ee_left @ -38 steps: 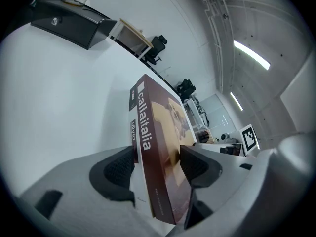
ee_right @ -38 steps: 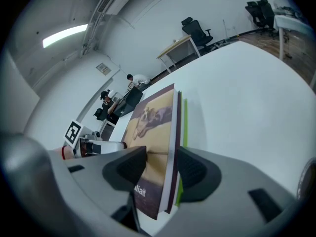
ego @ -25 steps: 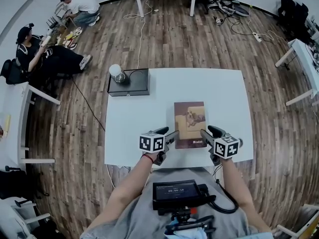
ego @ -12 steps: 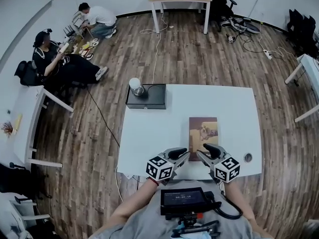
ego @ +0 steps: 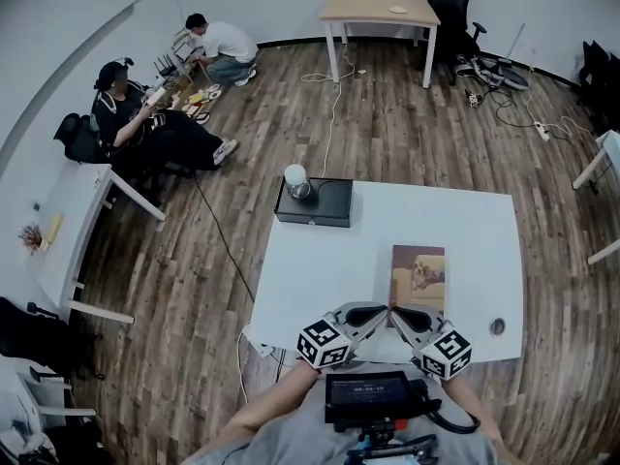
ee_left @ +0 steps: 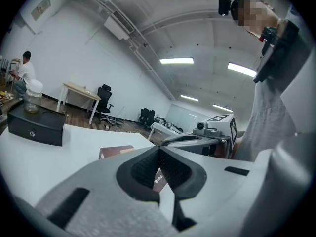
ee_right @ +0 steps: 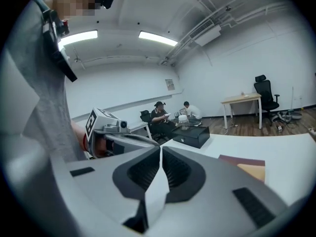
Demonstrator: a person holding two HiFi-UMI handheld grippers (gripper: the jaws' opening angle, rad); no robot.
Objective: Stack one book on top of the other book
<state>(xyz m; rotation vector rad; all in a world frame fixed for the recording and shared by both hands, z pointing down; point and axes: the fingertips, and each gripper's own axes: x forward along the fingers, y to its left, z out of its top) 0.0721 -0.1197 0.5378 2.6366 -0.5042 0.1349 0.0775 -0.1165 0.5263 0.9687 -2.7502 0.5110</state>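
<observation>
A brown book (ego: 418, 274) with a picture cover lies flat on the white table (ego: 320, 279), right of middle. Whether another book lies under it I cannot tell. Its near end also shows in the left gripper view as a book (ee_left: 116, 151) and in the right gripper view as a book (ee_right: 249, 167). My left gripper (ego: 383, 310) hangs shut and empty just short of the book's near edge. My right gripper (ego: 395, 311) points at it tip to tip; its jaws are closing, tips together, nothing between them. Neither touches the book.
A black box (ego: 312, 201) with a glass jar (ego: 295, 180) on it stands at the table's far left corner. A round hole (ego: 497, 326) sits near the front right corner. Two people (ego: 145, 124) work on the floor far left; a wooden desk (ego: 378, 8) stands behind.
Both grippers have drawn back from the book's two sides toward the table's near edge, risen, and gone from open to shut. Their tips now meet in front of me.
</observation>
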